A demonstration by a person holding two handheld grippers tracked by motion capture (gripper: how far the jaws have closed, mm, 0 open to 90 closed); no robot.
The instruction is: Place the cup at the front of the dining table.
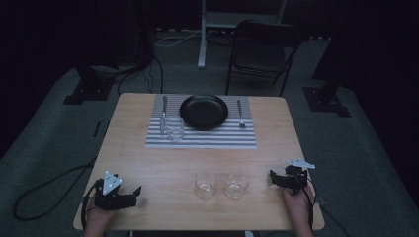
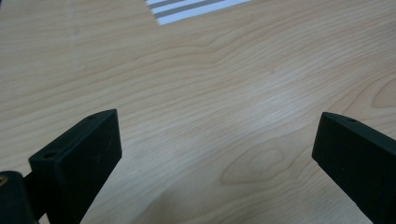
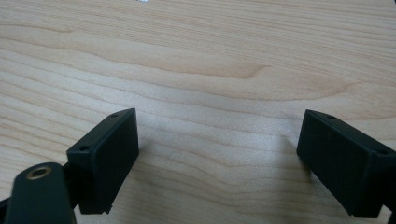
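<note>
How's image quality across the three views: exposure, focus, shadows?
High view: dim and underexposed, surroundings near black; the glasses near the front edge are faint but readable. Left gripper view: bright and even, wood grain of the table crisp, the near jaws slightly soft. Right gripper view: equally bright, with soft shadows on the wood beside both jaws of the right gripper.

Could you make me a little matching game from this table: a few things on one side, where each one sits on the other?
Things:
1. black plate
2. fork
3. knife
4. right gripper

Places:
A. on the striped mat, left of the plate
B. near the table's front right corner, jaws open
C. middle of the striped mat
D. on the striped mat, right of the plate

Pairs: 1-C, 2-D, 3-A, 4-B
</note>
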